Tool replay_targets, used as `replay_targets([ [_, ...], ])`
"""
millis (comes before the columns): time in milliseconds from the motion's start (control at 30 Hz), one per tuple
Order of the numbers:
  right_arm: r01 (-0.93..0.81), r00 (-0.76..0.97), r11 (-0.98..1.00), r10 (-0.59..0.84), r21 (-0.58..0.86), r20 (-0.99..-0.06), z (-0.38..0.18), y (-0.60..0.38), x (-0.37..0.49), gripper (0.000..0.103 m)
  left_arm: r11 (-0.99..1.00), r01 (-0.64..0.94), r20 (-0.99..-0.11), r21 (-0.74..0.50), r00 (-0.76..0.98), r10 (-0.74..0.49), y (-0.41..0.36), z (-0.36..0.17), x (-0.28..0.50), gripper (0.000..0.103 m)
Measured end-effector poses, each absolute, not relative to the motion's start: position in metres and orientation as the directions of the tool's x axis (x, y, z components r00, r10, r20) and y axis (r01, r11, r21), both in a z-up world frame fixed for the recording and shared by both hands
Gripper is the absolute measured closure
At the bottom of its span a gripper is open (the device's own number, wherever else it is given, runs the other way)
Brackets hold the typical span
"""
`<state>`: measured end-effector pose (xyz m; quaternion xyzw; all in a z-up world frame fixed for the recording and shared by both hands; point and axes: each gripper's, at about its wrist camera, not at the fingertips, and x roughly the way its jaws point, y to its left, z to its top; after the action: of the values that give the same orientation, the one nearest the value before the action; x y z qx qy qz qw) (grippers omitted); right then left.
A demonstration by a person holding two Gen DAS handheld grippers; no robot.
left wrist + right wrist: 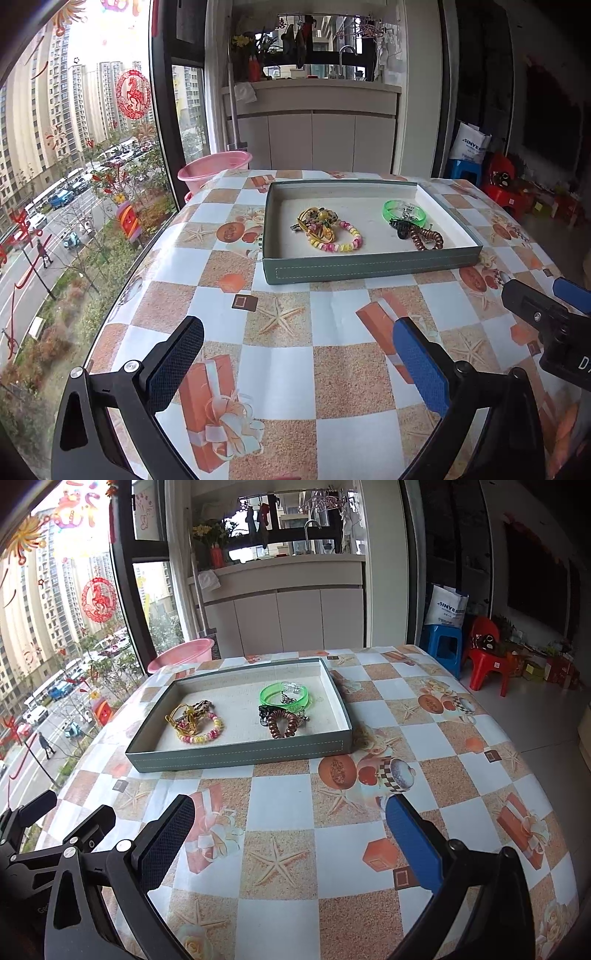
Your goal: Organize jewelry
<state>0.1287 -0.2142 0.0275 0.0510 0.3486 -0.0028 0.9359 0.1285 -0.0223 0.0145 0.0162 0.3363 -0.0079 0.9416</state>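
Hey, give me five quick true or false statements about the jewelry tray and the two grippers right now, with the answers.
1. The green bangle lies inside the tray. True.
2. The left gripper holds the beaded bracelet. False: its fingers are apart with nothing between them; the bracelet lies in the tray.
3. The brown coil hair tie lies on the tablecloth outside the tray. False: it is inside the tray.
4. The right gripper is open. True.
5. The tray has a lid on. False: it is open-topped.
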Motion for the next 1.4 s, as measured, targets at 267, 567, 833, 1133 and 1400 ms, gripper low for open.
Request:
replay_targets([
  [267,0.04,0.756,0.995,0.032,0.095,-0.653,0.0269,-0.2141,0.1274,0.0,0.999,0.026,-0.633,0.024,0.774,-0.005,-0.0225,0.0153,0.1271,0.0],
  [567,0.038,0.757,0.995,0.031,0.091,-0.653,0.0259,-0.2132,0.127,0.0,1.0,0.022,-0.639,0.02,0.769,-0.004,-0.0213,0.0146,0.1274,0.0],
  [833,0.035,0.756,0.995,0.031,0.088,-0.653,0.0259,-0.2111,0.1264,0.0,1.0,0.01,-0.647,0.02,0.762,0.005,-0.0182,0.0124,0.128,0.0],
  [1133,0.033,0.757,0.996,0.032,0.087,-0.653,0.0261,-0.2104,0.1267,0.0,1.0,0.011,-0.651,0.023,0.759,0.006,-0.0179,0.0117,0.1287,0.0],
  [1400,0.031,0.757,0.996,0.034,0.087,-0.652,0.0268,-0.2086,0.1272,0.0,1.0,0.008,-0.652,0.026,0.758,0.011,-0.0185,0.0115,0.1283,0.0],
])
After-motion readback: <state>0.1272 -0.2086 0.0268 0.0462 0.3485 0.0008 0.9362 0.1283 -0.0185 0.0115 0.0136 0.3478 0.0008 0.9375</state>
